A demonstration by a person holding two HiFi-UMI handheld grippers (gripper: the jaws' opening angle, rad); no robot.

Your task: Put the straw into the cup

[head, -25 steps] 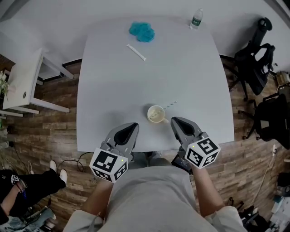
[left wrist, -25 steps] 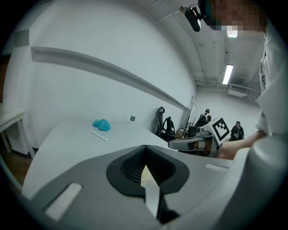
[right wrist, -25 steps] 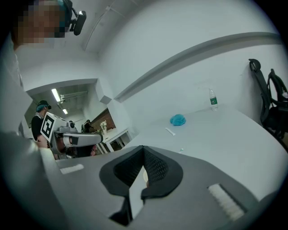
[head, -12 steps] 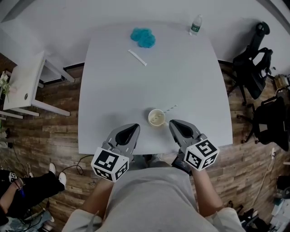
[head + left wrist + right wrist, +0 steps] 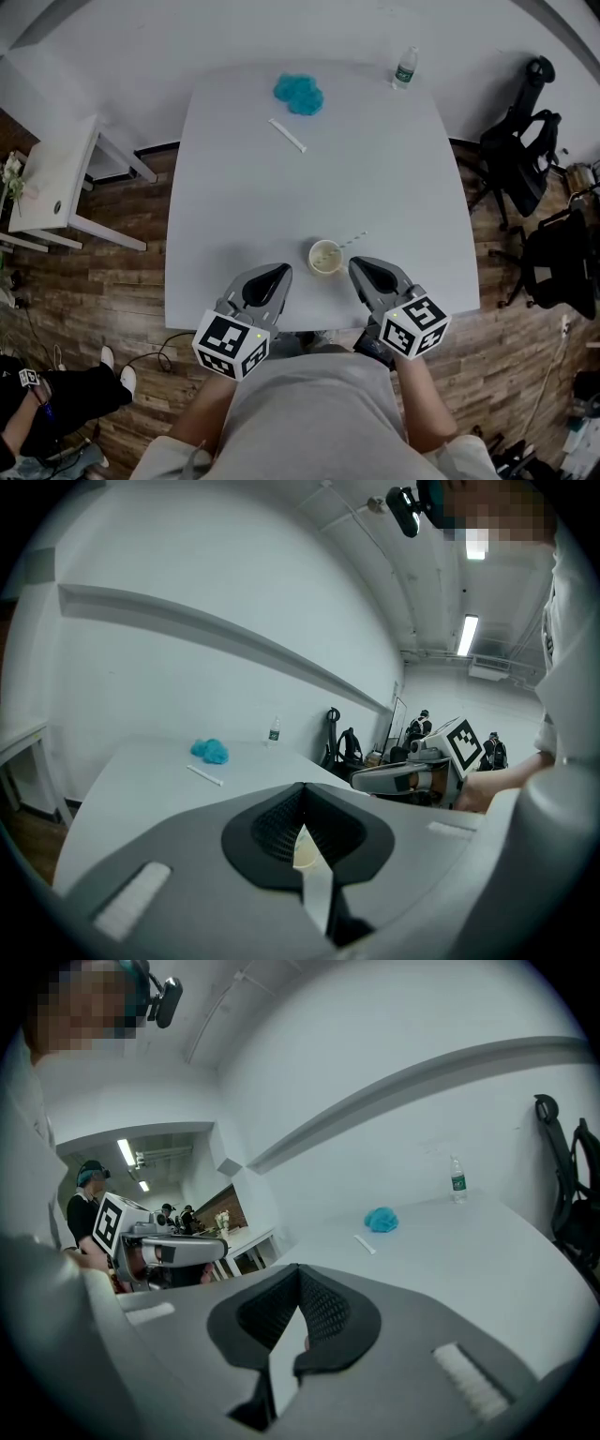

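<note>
Editor: What sits at the left of the head view?
Photographer: A small white side table (image 5: 56, 178) on the wood floor, then the pale counter (image 5: 234, 187). At its near edge is the left gripper (image 5: 279, 272), at 7 o'clock from the cup (image 5: 325, 256), jaws pressed together with nothing between them

Editor: And the task's things?
Photographer: The cup stands upright close to the near edge, between the two grippers. The straw (image 5: 353, 239) is in it, leaning out over the rim toward 2 o'clock. A blue fluffy clump (image 5: 298, 92) lies at 12 o'clock by the far edge, with a white paper sleeve (image 5: 287, 134) just nearer

Editor: The right side?
Photographer: The right gripper (image 5: 358, 267) is at 5 o'clock from the cup, jaws pressed together, also empty. A water bottle (image 5: 405, 67) stands at the far corner, 1 o'clock. Black chairs (image 5: 520, 150) sit beyond the counter's right edge
</note>
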